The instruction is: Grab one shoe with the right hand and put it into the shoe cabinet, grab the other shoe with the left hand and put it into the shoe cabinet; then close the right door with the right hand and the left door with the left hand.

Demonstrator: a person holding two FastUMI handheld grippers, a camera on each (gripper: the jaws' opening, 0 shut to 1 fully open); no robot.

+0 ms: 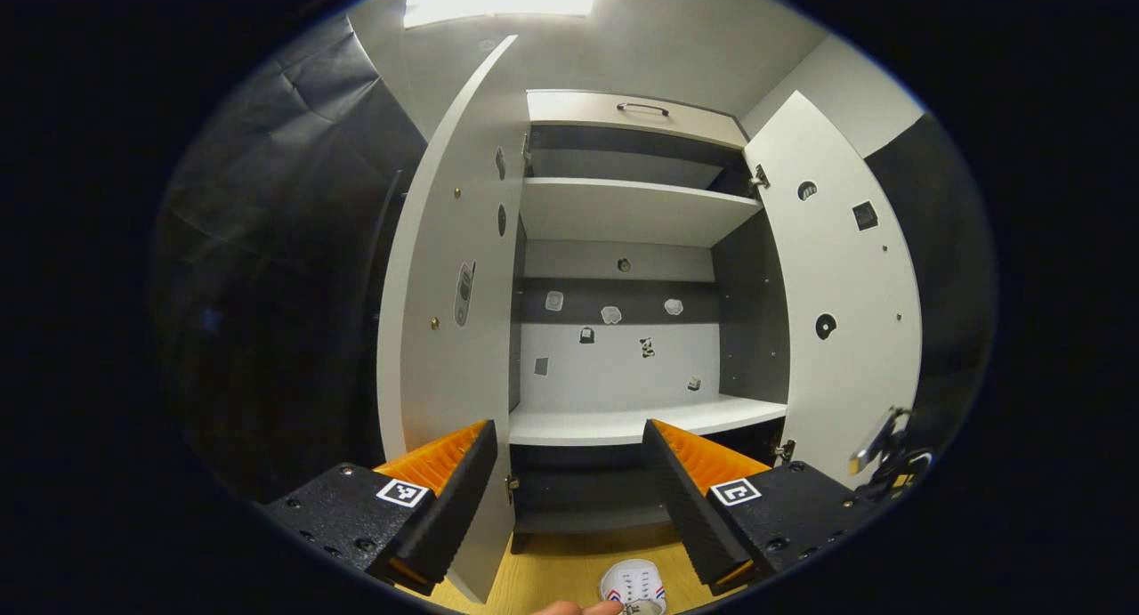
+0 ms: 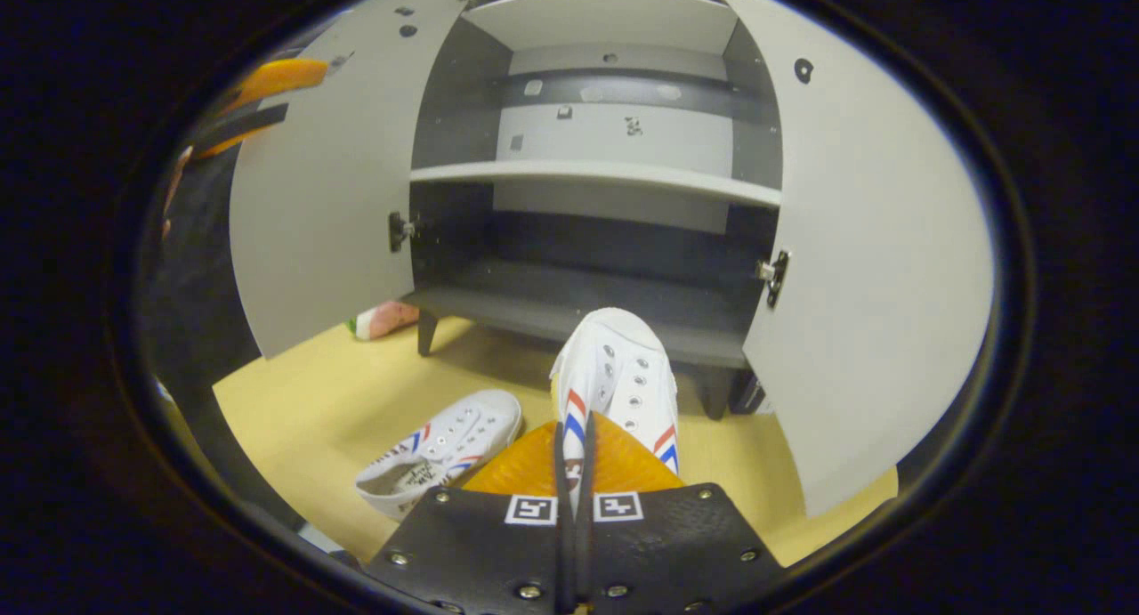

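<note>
Item: right gripper, nearest in the right gripper view. Fingers drawn almost together, clamped on the heel end of a white shoe with red and blue side stripes. Held shoe: long axis runs straight ahead from the fingers, toe forward, pointing at the cabinet's dark bottom shelf. Toe sits just short of that shelf's front edge, roughly level with it. Judgement: the coming move is a forward push along the shoe's own axis, between the two open doors.

Item: second shoe, same pattern, lying on the wooden floor just left of the held one, toe angled toward the cabinet. It lies nearer the left side, suiting the left hand later.

Item: left gripper, left gripper view. Fingers spread wide, nothing between them, held high facing the cabinet's white middle shelf.

Item: shoe cabinet, both doors swung open: left door, right door. Shelves bare.

Item: pink object on the floor beside the cabinet's left leg; identity unclear.
</note>
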